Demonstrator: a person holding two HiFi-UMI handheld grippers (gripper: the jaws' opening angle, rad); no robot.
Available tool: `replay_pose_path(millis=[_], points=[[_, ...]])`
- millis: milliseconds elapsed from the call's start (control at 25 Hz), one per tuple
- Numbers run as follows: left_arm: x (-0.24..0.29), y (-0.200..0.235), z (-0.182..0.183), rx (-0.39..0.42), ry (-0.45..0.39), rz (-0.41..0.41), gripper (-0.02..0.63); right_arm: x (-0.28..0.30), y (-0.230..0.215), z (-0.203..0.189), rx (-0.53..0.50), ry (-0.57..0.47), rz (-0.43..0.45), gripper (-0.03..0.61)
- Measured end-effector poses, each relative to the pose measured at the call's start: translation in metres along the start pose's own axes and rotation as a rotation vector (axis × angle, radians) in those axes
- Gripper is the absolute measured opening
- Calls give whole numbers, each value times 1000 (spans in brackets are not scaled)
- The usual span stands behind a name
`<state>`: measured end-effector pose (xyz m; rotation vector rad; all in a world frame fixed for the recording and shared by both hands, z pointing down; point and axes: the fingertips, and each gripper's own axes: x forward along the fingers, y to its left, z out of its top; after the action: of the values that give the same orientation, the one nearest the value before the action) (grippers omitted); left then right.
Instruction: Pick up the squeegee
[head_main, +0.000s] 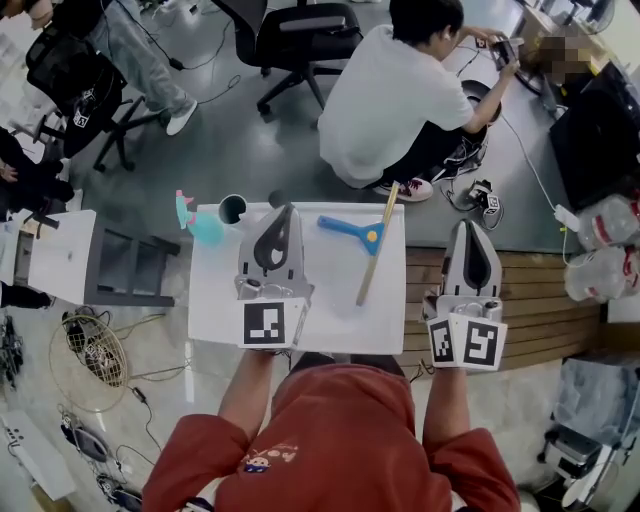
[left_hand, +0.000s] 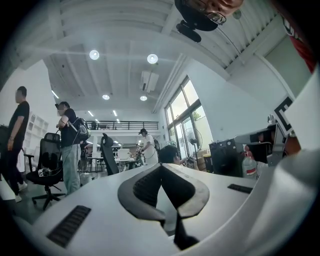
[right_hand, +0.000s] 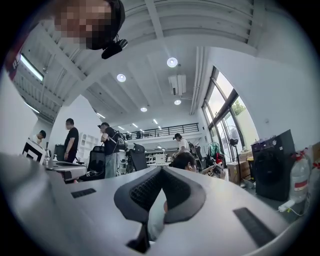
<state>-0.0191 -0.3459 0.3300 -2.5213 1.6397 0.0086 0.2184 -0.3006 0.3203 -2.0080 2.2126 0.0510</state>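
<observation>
a blue-headed squeegee (head_main: 371, 248) with a long pale wooden handle lies flat on the right half of a small white square desk (head_main: 330, 320). its handle runs from the far edge toward the near side, and nothing rests on it or crosses it.

the left gripper (head_main: 284, 212) hovers over the desk's left half, just beside the squeegee's blue head and apart from it. its fingers are pressed together with nothing between them. the right gripper (head_main: 466, 226) hangs off the desk's right edge, over a brown wooden slatted panel (head_main: 545, 300) on the floor. its fingers are also closed and empty.

at the desk's far left corner sit a round black cup with a white rim (head_main: 232, 208) and a teal bottle with a pink top (head_main: 203, 227); whether they stand on the desk cannot be told.

beyond the desk a person in a white shirt (head_main: 390, 100) crouches on the grey floor, beside a black office chair (head_main: 300, 35). a second white table (head_main: 60, 255) stands to the left, clear plastic bottles (head_main: 600, 250) lie to the right, and a round wire fan guard (head_main: 88, 362) lies on the floor near cables. the gripper views show a high white ceiling, round lights, tall windows and people standing.
</observation>
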Motion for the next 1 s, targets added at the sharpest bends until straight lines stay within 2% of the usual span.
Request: replay_pose_path(millis=[400,720,920,1000], points=[[12,-26,-28,14,57,-46,17,2,-14,-15,20,27,-3,6],[26,-57,-73,114,165,-127,17,1,-30,-32,46,48,-13,6],[37,-76,-112,235,284,-191,18,2,-39,-43,61,66,-18,6],[43,-83,-126,254,314,-225,18,3,-43,-45,65,67,-20,6]])
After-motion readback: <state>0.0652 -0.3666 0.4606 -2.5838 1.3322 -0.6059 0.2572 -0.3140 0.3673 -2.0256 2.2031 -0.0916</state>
